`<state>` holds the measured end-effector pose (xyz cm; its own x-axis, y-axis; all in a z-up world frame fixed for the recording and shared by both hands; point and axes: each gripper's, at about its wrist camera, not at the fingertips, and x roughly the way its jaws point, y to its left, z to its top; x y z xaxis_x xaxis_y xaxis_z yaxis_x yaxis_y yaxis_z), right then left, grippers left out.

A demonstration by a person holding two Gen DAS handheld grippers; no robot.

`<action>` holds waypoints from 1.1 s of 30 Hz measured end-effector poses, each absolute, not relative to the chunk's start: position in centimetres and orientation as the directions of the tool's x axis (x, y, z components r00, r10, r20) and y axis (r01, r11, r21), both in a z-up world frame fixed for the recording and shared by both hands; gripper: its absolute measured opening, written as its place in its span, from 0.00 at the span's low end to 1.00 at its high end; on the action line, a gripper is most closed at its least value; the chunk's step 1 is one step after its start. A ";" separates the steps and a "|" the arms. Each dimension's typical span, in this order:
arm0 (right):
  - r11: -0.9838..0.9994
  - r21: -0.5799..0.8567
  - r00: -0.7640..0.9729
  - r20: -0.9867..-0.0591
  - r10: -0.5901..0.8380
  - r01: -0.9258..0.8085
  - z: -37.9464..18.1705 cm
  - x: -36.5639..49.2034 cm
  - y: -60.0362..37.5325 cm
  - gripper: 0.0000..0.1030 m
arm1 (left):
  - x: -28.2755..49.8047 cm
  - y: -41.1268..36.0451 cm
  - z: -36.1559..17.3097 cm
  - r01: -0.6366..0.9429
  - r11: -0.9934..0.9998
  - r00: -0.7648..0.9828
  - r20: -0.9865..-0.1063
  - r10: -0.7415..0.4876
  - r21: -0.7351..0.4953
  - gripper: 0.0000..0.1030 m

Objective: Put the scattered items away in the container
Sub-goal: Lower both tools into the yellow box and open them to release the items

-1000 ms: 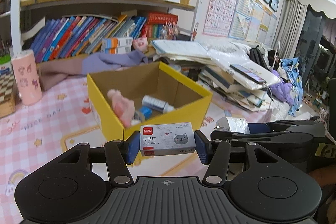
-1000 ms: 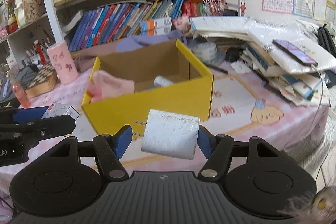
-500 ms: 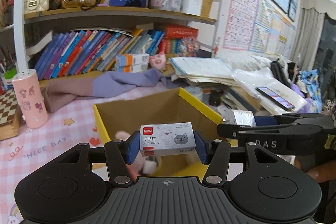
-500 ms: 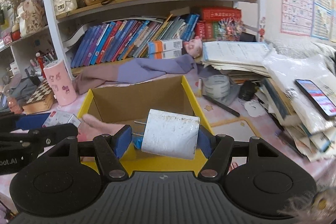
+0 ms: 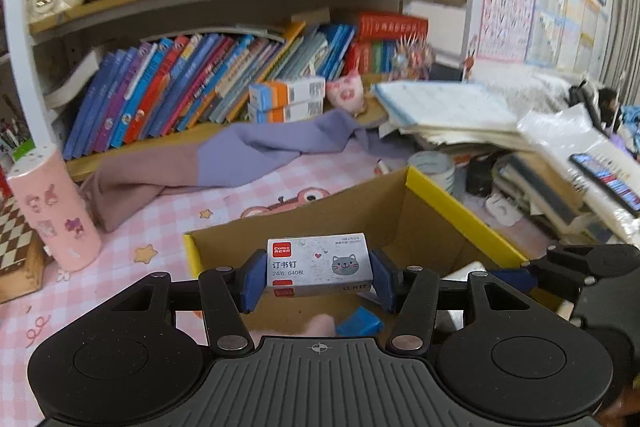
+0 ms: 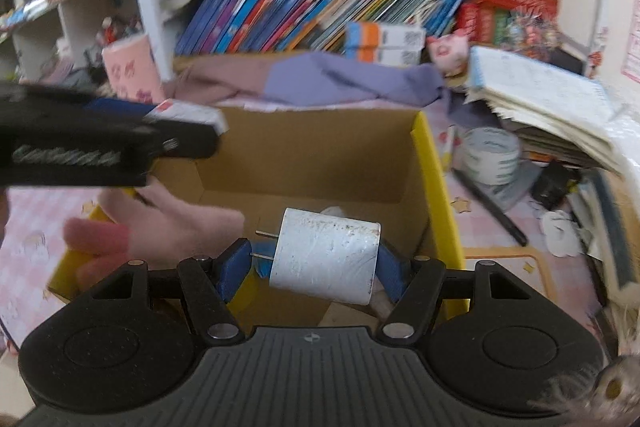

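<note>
Blue fingertips (image 5: 253, 281) of the left gripper (image 5: 318, 279) squeeze a staple box (image 5: 319, 264) by its two short ends, label facing up and level, and it hangs right above the open mouth of the yellow cardboard box (image 5: 460, 211). Over on the other side, the right gripper (image 6: 316, 267) clamps a white plug adapter (image 6: 326, 255) sideways, metal prongs (image 6: 266, 245) poking out to the left past the pad, so the pads bear on its prong face and its back. It too sits over the box interior (image 6: 304, 163), well inside the yellow rim. Both loads look lined up for a drop: held high enough to clear the walls, centred so nothing catches the edge. Down in the box there's already a pink soft thing (image 6: 172, 227) and a small blue item (image 5: 358, 323). The left gripper crosses the right camera's view at upper left (image 6: 108, 151), so the two tools are close; letting go one at a time seems wise.
</note>
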<state>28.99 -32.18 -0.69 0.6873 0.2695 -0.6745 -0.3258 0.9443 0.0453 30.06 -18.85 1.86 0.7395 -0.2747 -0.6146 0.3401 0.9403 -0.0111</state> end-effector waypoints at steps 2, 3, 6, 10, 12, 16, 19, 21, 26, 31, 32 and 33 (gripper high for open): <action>0.939 0.040 0.676 -0.684 0.276 -0.342 -1.3 29.7 -32.1 0.62 | 31.1 -19.8 1.1 0.342 0.940 0.722 -0.640 -0.264 -0.002 0.52; 0.936 0.037 0.671 -0.688 0.277 -0.349 -1.5 30.0 -32.1 0.63 | 31.5 -20.2 0.7 0.343 0.939 0.714 -0.652 -0.256 0.007 0.52; 0.924 -0.002 0.670 -0.689 0.275 -0.381 -1.8 30.5 -31.8 0.63 | 32.6 -21.3 -0.4 0.348 0.937 0.690 -0.685 -0.232 0.033 0.52; 0.901 -0.018 0.652 -0.696 0.301 -0.434 -2.1 31.0 -31.3 0.63 | 33.6 -22.0 -1.3 0.346 0.936 0.672 -0.712 -0.205 0.057 0.52; 0.887 -0.006 0.627 -0.709 0.322 -0.462 -2.5 31.3 -31.1 0.63 | 33.8 -22.1 -1.6 0.341 0.938 0.668 -0.719 -0.194 0.064 0.52; 0.866 0.011 0.586 -0.732 0.347 -0.500 -3.2 31.5 -30.4 0.63 | 34.3 -22.0 -2.0 0.324 0.944 0.658 -0.733 -0.171 0.070 0.52; 0.864 0.025 0.576 -0.735 0.357 -0.503 -3.3 31.7 -30.4 0.63 | 34.3 -22.1 -2.0 0.319 0.945 0.656 -0.737 -0.162 0.077 0.52; 0.861 0.027 0.575 -0.734 0.362 -0.508 -3.3 31.6 -30.3 0.63 | 34.4 -22.3 -2.1 0.318 0.944 0.654 -0.740 -0.155 0.083 0.52; 0.863 0.039 0.578 -0.727 0.370 -0.503 -3.4 31.4 -30.6 0.63 | 34.5 -22.5 -2.2 0.321 0.942 0.644 -0.751 -0.143 0.096 0.54; 0.874 0.057 0.601 -0.704 0.379 -0.483 -3.1 31.4 -31.5 0.69 | 34.2 -23.2 -2.3 0.337 0.931 0.653 -0.747 -0.125 0.139 0.65; 0.875 0.066 0.604 -0.699 0.384 -0.480 -3.0 31.5 -31.7 0.68 | 34.1 -23.3 -2.3 0.336 0.930 0.657 -0.744 -0.118 0.149 0.66; 0.874 0.076 0.603 -0.694 0.392 -0.481 -2.9 31.4 -31.9 0.68 | 34.0 -23.4 -2.2 0.334 0.930 0.661 -0.742 -0.114 0.155 0.68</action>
